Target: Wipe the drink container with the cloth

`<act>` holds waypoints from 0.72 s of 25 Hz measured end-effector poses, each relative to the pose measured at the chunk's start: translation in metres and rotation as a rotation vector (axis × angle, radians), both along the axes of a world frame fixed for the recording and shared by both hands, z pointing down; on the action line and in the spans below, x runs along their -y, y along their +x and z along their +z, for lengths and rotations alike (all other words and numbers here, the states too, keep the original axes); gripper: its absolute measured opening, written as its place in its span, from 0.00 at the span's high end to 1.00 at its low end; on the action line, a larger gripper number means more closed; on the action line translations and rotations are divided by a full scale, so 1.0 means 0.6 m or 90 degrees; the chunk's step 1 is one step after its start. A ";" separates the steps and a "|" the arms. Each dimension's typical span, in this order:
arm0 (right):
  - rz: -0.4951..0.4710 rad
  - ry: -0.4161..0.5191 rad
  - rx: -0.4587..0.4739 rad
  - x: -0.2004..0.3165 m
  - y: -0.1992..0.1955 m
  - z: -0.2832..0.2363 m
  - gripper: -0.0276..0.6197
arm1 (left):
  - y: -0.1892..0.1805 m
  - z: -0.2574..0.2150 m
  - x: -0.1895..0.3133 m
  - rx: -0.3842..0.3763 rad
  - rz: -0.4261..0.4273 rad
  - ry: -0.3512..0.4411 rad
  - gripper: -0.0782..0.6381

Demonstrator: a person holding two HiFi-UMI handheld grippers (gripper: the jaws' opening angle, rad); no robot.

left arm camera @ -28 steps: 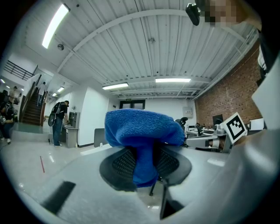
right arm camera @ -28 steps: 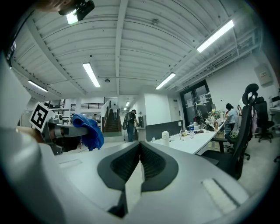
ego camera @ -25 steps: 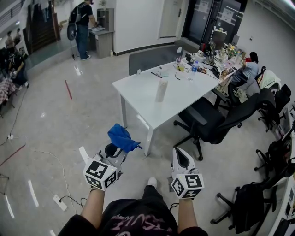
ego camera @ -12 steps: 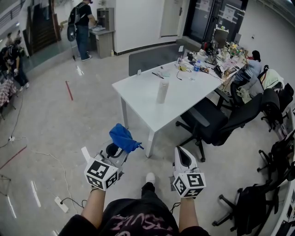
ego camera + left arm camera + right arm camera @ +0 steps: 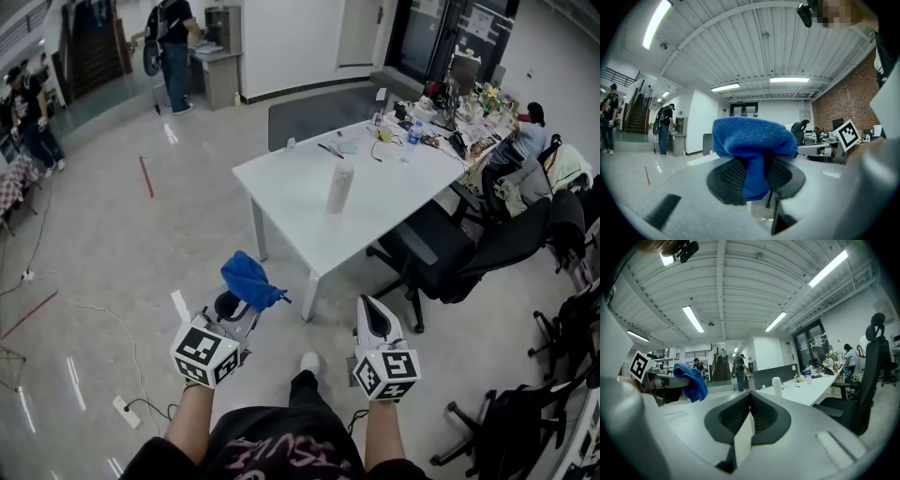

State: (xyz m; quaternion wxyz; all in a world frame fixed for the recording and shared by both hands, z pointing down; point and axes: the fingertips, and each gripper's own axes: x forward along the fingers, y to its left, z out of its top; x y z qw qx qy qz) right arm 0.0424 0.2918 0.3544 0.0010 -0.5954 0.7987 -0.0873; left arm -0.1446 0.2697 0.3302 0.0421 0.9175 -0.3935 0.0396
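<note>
A white drink container (image 5: 340, 187) stands upright on the white table (image 5: 300, 206), well ahead of both grippers; it also shows small in the right gripper view as a white cylinder (image 5: 776, 384). My left gripper (image 5: 234, 302) is shut on a blue cloth (image 5: 247, 280), which bunches above the jaws and hangs between the pads (image 5: 754, 159). The cloth (image 5: 692, 380) appears at the left of the right gripper view too. My right gripper (image 5: 368, 312) is shut with nothing between its jaws (image 5: 750, 412). Both are held over the floor, short of the table's near corner.
Black office chairs (image 5: 441, 258) stand to the right of the table. Its far end holds a water bottle (image 5: 413, 137) and clutter. A power strip and cables (image 5: 122, 406) lie on the floor at left. People stand at the back left (image 5: 174, 42) and sit at right (image 5: 521, 141).
The table and the drink container have shifted slightly lower and right in the head view as I step closer. Both grippers keep their states and the cloth stays held.
</note>
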 end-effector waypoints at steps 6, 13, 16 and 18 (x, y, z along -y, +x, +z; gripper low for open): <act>-0.002 -0.012 0.002 0.050 0.013 0.020 0.96 | 0.014 0.018 0.048 0.001 0.000 -0.010 0.76; -0.006 -0.025 0.004 0.129 0.037 0.031 0.96 | 0.040 0.033 0.124 0.009 0.002 -0.027 0.76; -0.007 -0.031 0.005 0.159 0.050 0.037 0.96 | 0.053 0.039 0.153 0.009 0.001 -0.033 0.76; -0.008 -0.034 0.005 0.182 0.061 0.040 0.96 | 0.066 0.042 0.176 0.009 0.001 -0.036 0.76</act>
